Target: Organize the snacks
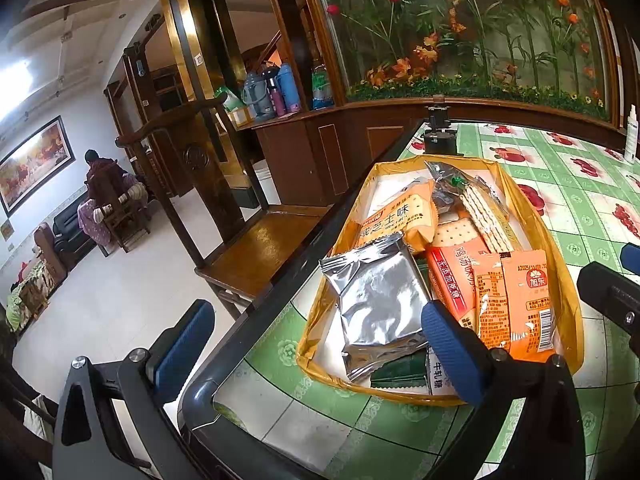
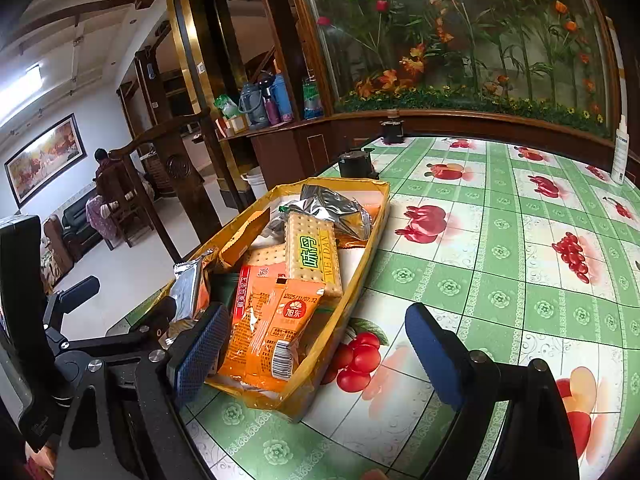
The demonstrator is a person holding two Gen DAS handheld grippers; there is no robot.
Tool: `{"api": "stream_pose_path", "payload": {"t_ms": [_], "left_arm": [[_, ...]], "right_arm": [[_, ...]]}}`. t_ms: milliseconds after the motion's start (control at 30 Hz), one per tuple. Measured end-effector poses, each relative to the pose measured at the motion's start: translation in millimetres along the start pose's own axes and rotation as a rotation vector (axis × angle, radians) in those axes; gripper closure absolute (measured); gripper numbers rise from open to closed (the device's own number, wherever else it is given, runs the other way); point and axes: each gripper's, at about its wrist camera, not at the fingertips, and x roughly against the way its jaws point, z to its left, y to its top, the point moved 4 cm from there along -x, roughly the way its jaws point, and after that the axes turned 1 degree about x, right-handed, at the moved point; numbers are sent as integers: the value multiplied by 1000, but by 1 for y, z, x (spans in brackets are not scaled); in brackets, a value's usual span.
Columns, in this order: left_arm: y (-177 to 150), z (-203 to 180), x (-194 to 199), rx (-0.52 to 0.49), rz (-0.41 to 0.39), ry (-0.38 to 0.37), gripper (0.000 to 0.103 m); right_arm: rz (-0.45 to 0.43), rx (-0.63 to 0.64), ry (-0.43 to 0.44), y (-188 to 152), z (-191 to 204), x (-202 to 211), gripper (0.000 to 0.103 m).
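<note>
A yellow tray (image 1: 562,280) (image 2: 362,264) near the table's left edge holds several snack packs: a silver foil pack (image 1: 376,300) (image 2: 188,288), orange packets (image 1: 516,300) (image 2: 276,332), cracker packs (image 1: 486,216) (image 2: 314,256) and a crumpled foil bag (image 2: 332,210). My left gripper (image 1: 316,348) is open and empty, its right finger (image 1: 450,352) over the tray's near end, its left finger (image 1: 180,344) off the table edge. My right gripper (image 2: 316,356) is open and empty, straddling the tray's near right wall. The right gripper's body also shows in the left wrist view (image 1: 608,292).
The table has a green and white fruit-print cloth (image 2: 500,240). Two small black stands (image 2: 356,164) (image 2: 392,130) sit beyond the tray. A white spray bottle (image 2: 620,152) stands at the far right. A wooden chair (image 1: 240,240) is beside the table's left edge.
</note>
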Motion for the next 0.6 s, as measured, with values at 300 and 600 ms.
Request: {"api": "stream_pose_path", "payload": {"t_ms": [300,600], "left_arm": [[-6,0,-3,1,11,-14,0],[-5,3,2,9,3,-15,0]], "right_arm": [[2,1,-2,-1,0,0,10],[2,0,-1,-1,0,0,10]]}}
